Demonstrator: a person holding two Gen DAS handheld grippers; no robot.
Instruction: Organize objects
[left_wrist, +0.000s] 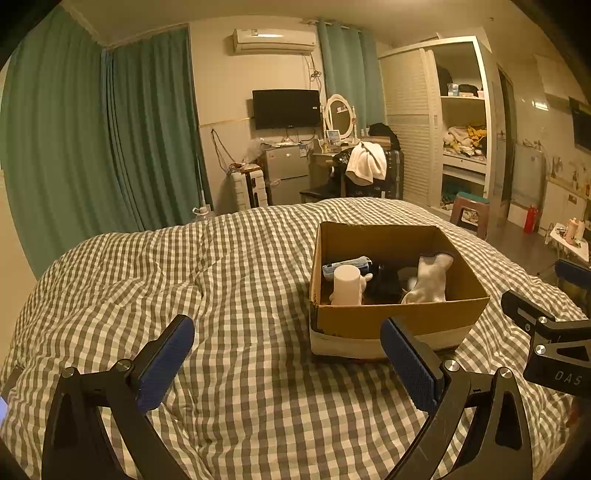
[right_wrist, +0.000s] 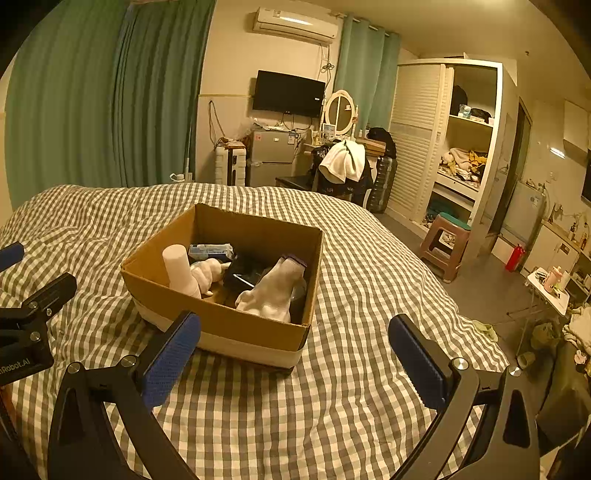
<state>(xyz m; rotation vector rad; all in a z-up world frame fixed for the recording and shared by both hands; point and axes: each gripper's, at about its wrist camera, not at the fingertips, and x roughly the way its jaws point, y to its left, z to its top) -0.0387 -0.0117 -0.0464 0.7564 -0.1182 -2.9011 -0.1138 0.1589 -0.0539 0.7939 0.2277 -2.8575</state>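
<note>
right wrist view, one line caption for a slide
Open right claw hovers before a cardboard box of items on the checked bedspread.

My two wrist views look across the checked bed (left_wrist: 229, 280) side by side, sharing the nearby cardboard box (right_wrist: 221, 321).

Box front wall (left_wrist: 399, 314) is hiding sock (left_wrist: 428, 277) bottoms; dark item (right_wrist: 245, 275) w/in is staying unidentifiable; frame edge is cropping right gripper (left_wrist: 546, 325).
</note>
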